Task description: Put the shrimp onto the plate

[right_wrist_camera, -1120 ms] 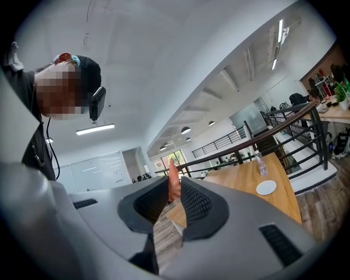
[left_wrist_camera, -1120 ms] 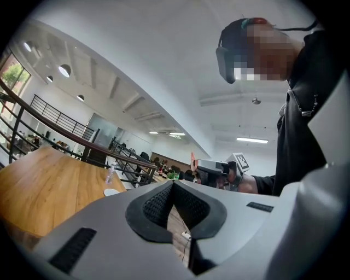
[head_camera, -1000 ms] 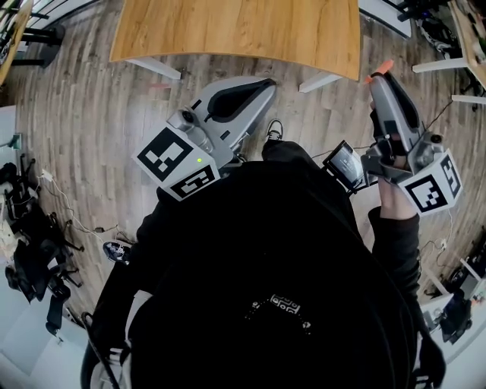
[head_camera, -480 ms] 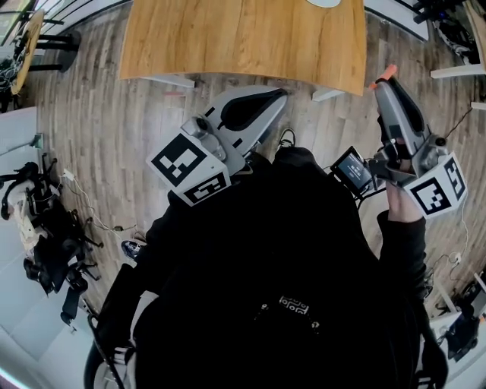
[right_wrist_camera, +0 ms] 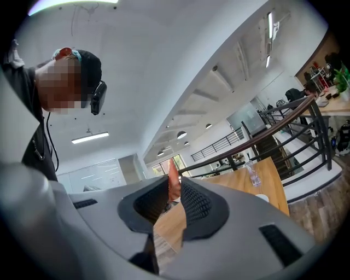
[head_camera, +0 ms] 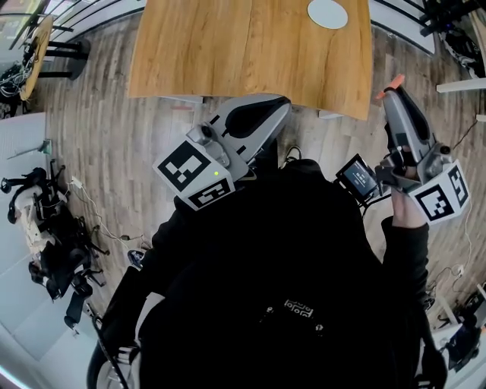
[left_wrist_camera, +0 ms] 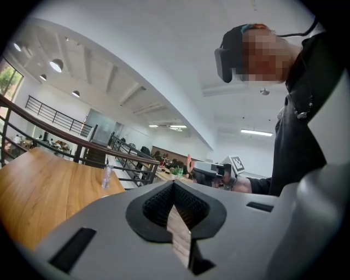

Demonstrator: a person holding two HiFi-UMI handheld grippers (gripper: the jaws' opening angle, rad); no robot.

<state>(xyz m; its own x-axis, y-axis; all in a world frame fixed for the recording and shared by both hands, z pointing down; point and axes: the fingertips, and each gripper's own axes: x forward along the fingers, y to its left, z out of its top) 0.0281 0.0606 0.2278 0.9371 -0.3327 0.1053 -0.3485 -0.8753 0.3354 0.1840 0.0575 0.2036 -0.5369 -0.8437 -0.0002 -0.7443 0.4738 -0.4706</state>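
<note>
While the person stands just short of the wooden tabletop (head_camera: 250,45), the right gripper (head_camera: 393,86) is held up with its fingers (right_wrist_camera: 198,203) pinched on a thin orange shrimp (right_wrist_camera: 173,176), which sticks out past their tips. The narrow gap suits so slim a piece. It hangs off the tabletop's near right corner, probably so the shrimp travels clear of the edge toward the white plate (head_camera: 328,13). The plate lies bare near the right edge, well back from the near edge. The left gripper (head_camera: 282,105) points at the near edge with its fingers closed together on nothing, seemingly idle. A clear bottle (right_wrist_camera: 253,174) also stands on the tabletop.
</note>
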